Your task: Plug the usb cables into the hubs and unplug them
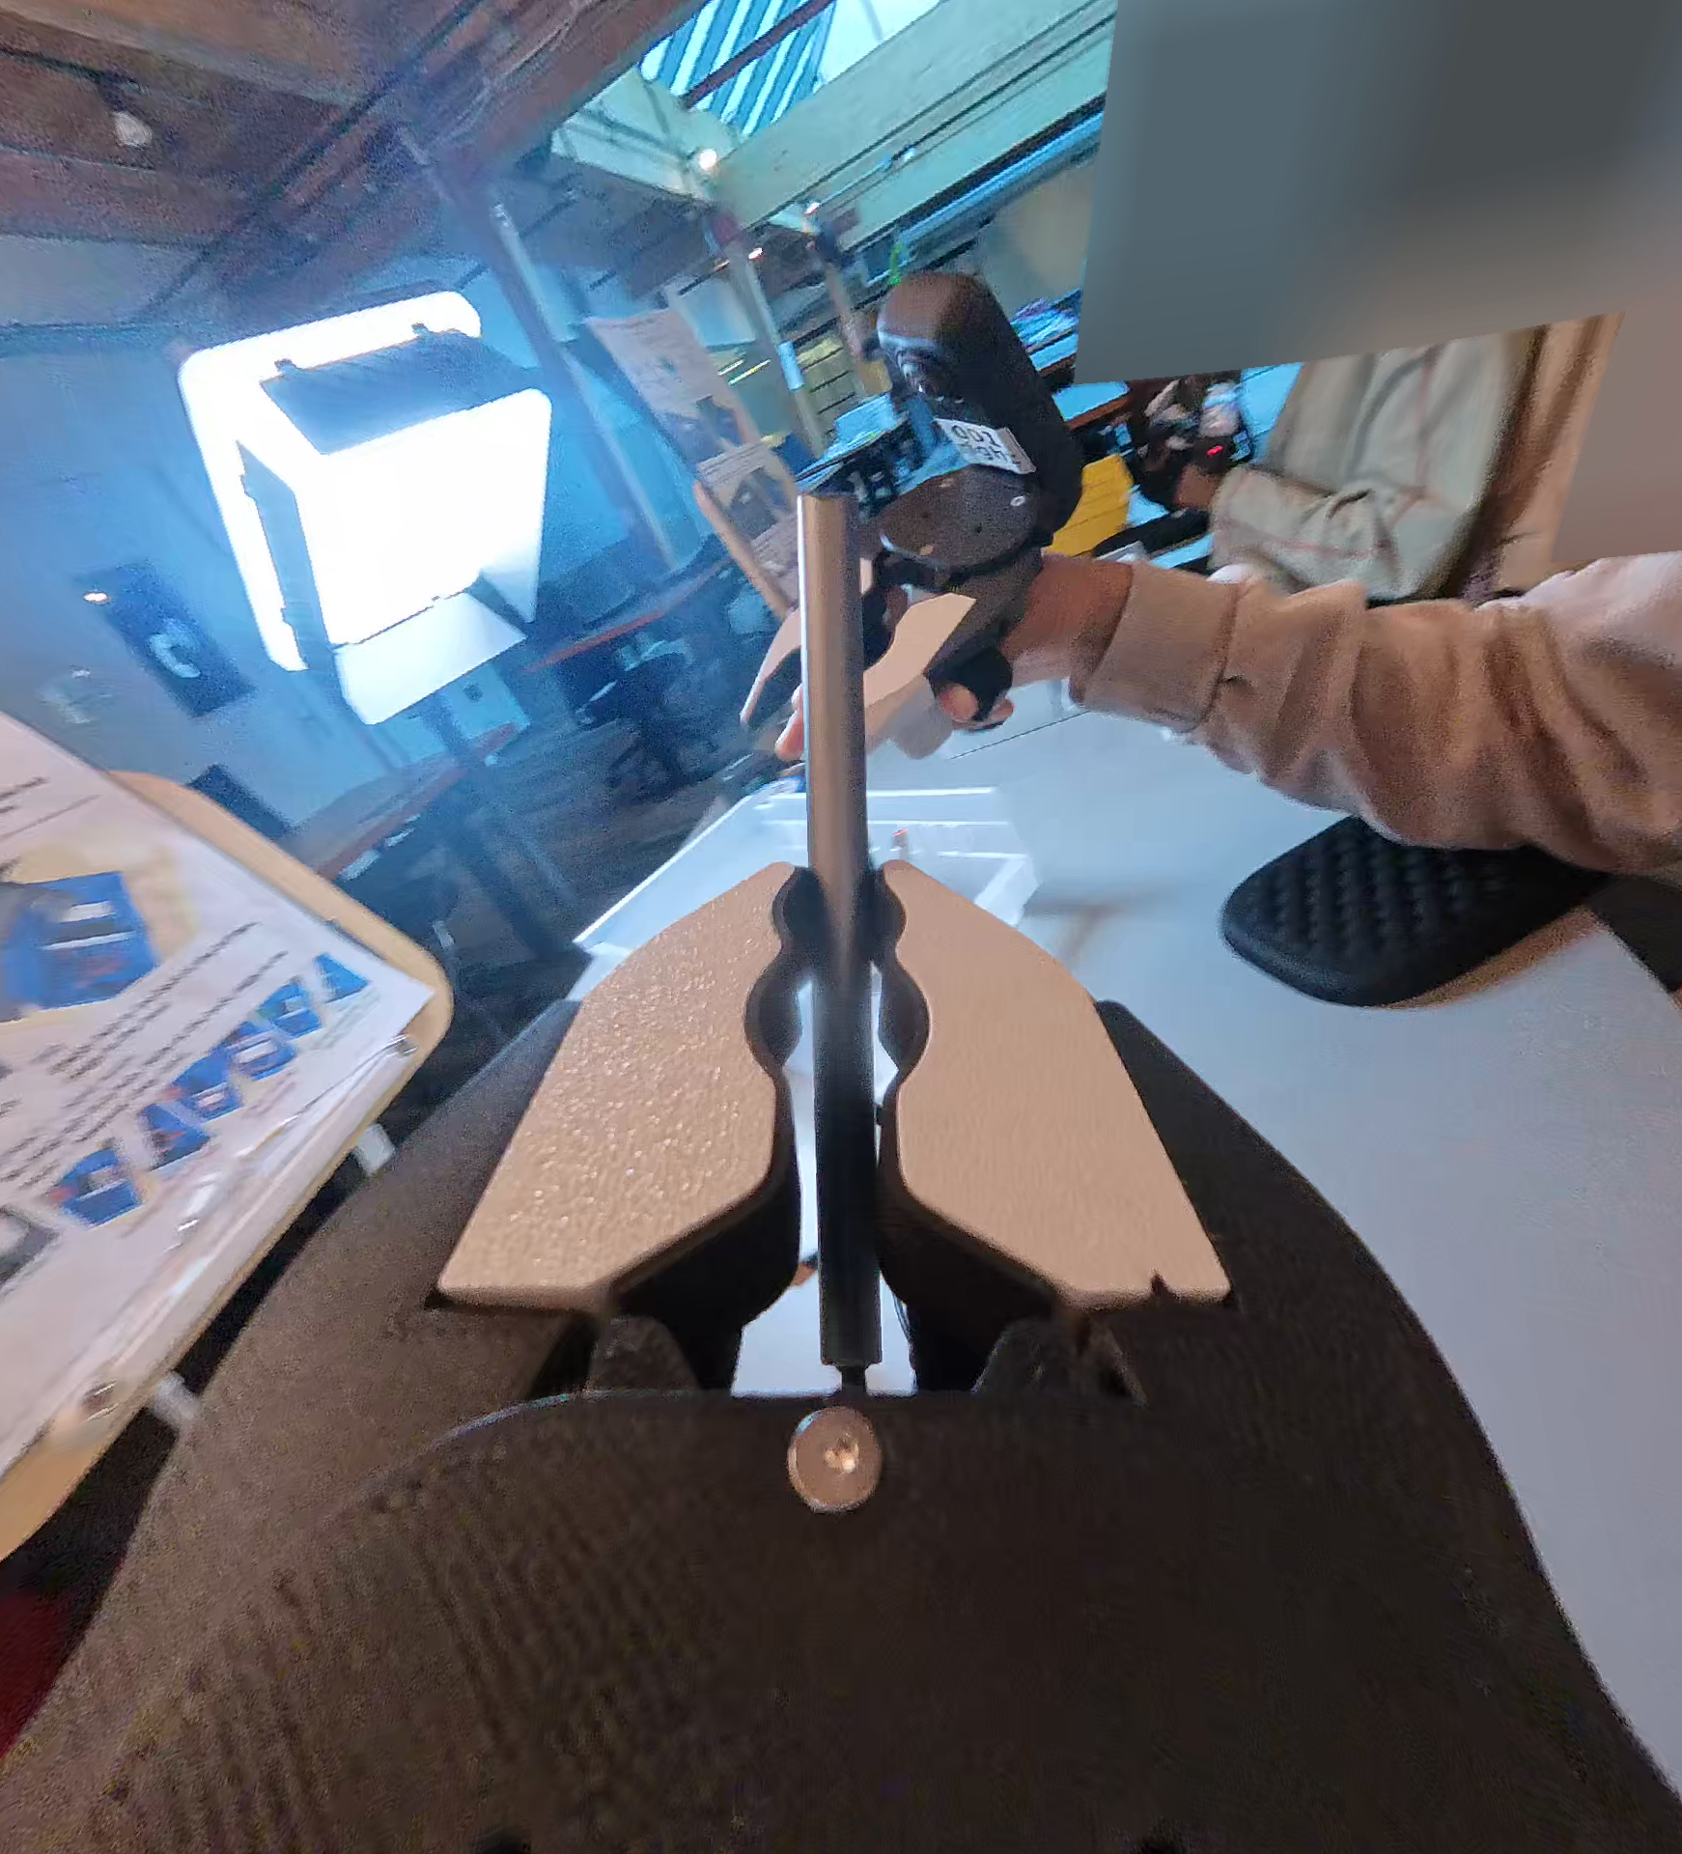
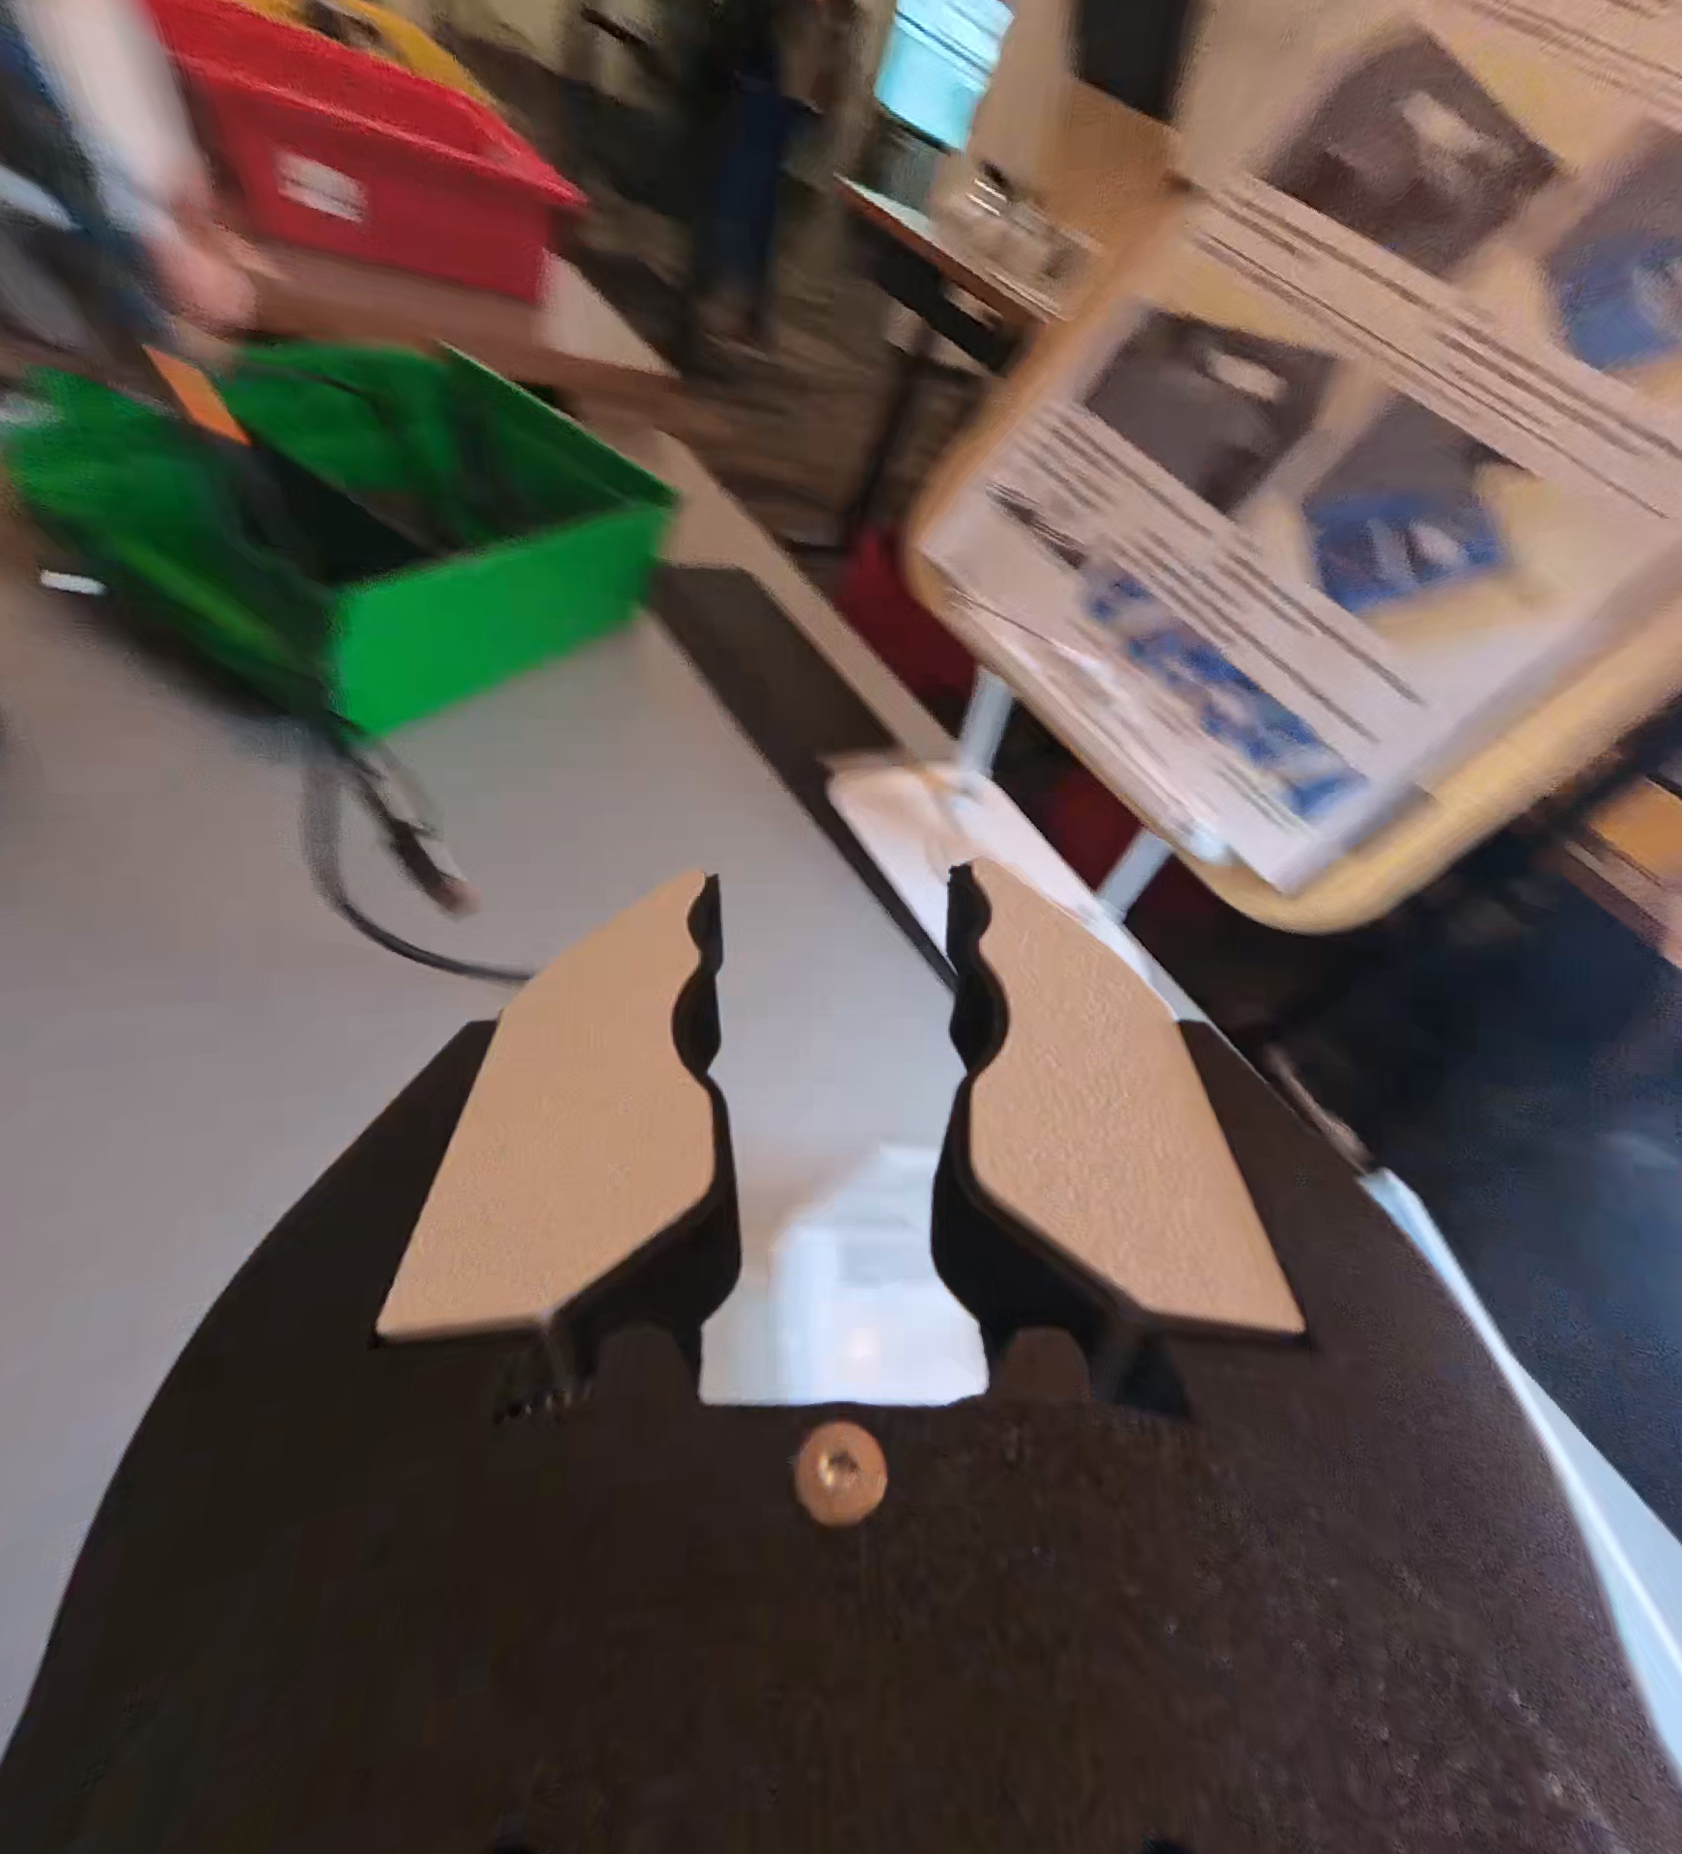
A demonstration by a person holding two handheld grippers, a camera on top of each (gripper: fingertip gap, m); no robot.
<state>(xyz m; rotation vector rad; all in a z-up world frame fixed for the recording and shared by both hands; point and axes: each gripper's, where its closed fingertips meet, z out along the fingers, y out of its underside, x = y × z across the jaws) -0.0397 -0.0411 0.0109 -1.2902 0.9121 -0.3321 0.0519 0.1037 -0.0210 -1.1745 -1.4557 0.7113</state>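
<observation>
My left gripper [image 1: 839, 883] is shut on a slim grey usb hub [image 1: 832, 702], seen edge-on and standing upright between the tan fingers [image 1: 656, 1084]. A short stub shows at the hub's lower end. My right gripper [image 2: 832, 888] is open and empty above the right edge of the white table [image 2: 165, 1003]. It also shows in the left wrist view [image 1: 862, 662], held by a hand just behind the hub's top. A black usb cable [image 2: 436, 873] with its plug lies loose on the table ahead and left of the right gripper. The right wrist view is blurred.
A green bin [image 2: 365, 522] stands on the table behind the cable, a red bin [image 2: 365, 171] farther back. A board with printed sheets [image 2: 1319, 502] leans off the table's edge. A white tray [image 1: 927, 833] and a black wrist pad [image 1: 1389, 913] lie on the table [image 1: 1419, 1154].
</observation>
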